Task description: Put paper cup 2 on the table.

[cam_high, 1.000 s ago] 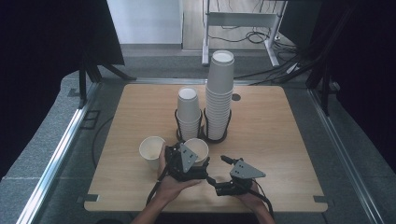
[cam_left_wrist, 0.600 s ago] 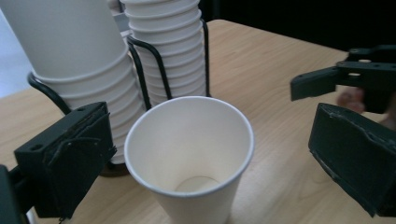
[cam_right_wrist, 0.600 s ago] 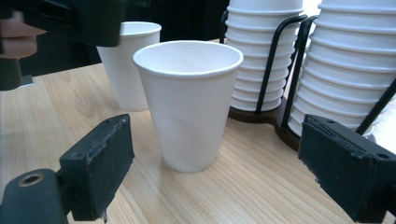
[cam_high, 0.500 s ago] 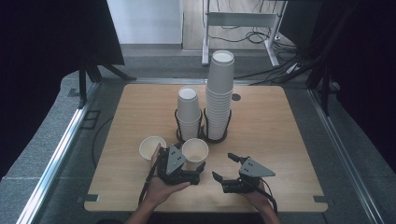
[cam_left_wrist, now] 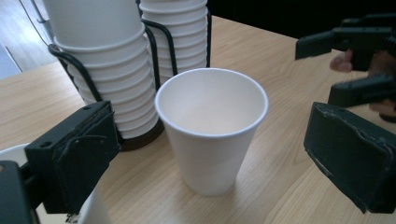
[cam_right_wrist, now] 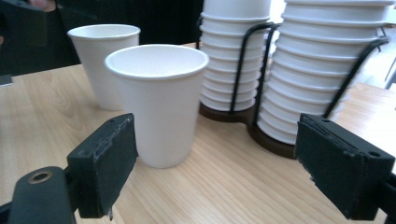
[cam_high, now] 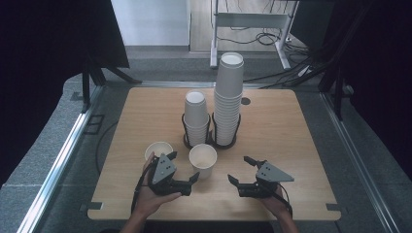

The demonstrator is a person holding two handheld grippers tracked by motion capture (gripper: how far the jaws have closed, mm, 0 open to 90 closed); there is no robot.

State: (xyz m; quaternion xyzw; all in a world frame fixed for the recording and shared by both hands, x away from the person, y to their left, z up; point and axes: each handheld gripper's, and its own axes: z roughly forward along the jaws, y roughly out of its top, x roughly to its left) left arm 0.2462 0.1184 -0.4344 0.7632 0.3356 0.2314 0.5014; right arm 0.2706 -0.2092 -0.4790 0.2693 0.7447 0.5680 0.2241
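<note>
Two loose white paper cups stand near the table's front: one in the middle [cam_high: 202,159] [cam_left_wrist: 212,135] [cam_right_wrist: 159,102], one to its left [cam_high: 158,149] [cam_right_wrist: 105,65]. My left gripper [cam_high: 183,166] [cam_left_wrist: 215,140] is open. Its jaws have just been closing a little; the middle cup stands just ahead of the gap, touched by neither pad. The left cup's rim [cam_left_wrist: 9,153] peeks out beside the left jaw. My right gripper [cam_high: 241,170] [cam_right_wrist: 215,172] is open and empty, aimed at the middle cup from the right, a short way off.
A black wire holder [cam_high: 210,141] behind the loose cups carries a short stack of cups [cam_high: 196,116] [cam_right_wrist: 233,56] and a tall stack [cam_high: 229,97] [cam_right_wrist: 322,70]. The wooden table [cam_high: 291,126] has bare room to the right and left. The right gripper [cam_left_wrist: 359,60] appears farther off in the left gripper view.
My left gripper, earlier around the middle cup, has drawn back toward the front edge and left it standing. The right gripper has drifted slightly right.
</note>
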